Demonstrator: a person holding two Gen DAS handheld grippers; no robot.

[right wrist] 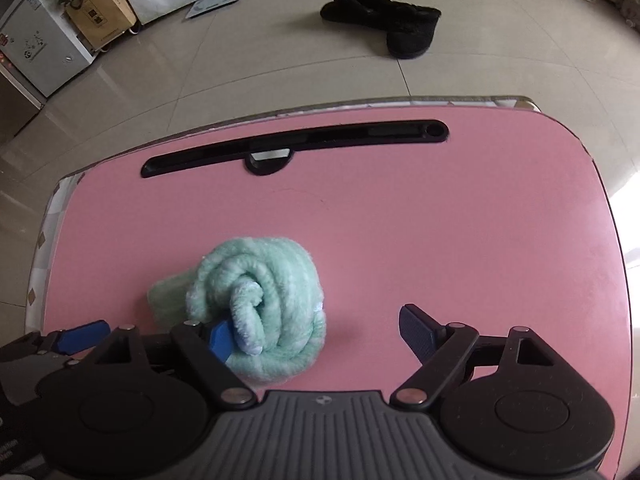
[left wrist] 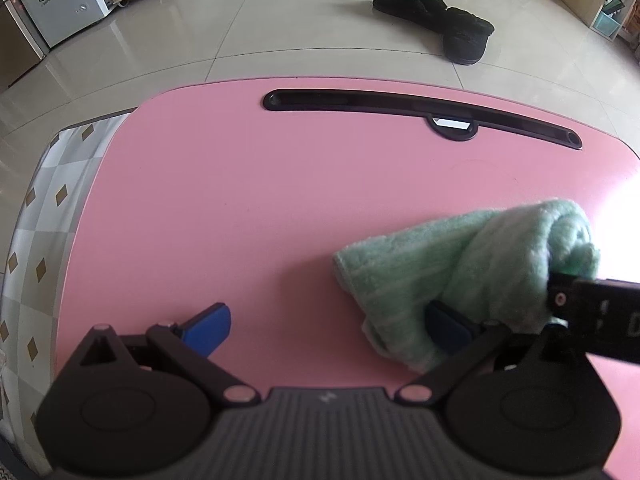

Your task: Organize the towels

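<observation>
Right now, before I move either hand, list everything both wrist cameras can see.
Towel: one, mint green, rolled, near edge of the tabletop.
Tabletop: one, pink, with a black slot along its far edge.
Slippers: a pair, black, fuzzy, on the tiled floor beyond.
Cardboard box: one, brown, far left by the wall.
White appliance: one, far left.
Left hand-held gripper: open, right finger against the towel.
Right hand-held gripper: open, left finger at the roll's end.
</observation>
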